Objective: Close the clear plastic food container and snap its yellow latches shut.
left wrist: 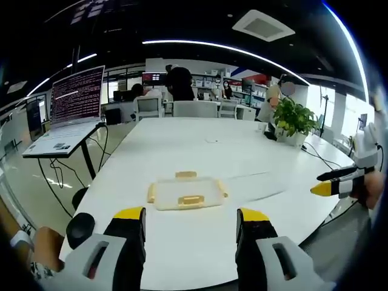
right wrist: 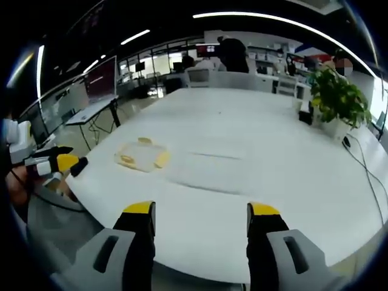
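Left claw [left wrist: 191, 218]: jaws spread wide, holding nothing, hanging over the near edge of the white desk [left wrist: 200, 142].
Right claw [right wrist: 201, 213]: also wide and empty, off to the side of the desk.
Container [left wrist: 185, 193]: clear plastic, flat on the desk just ahead of the left claw, lid on, long axis running crosswise in the left gripper view.
Latches [left wrist: 191, 200]: yellow, one per side.
Plant [left wrist: 292, 117]: far right corner.
Laptop [left wrist: 71, 109]: on a stand, left.

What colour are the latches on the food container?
Yellow latches on the clear plastic food container; clearest in the left gripper view.
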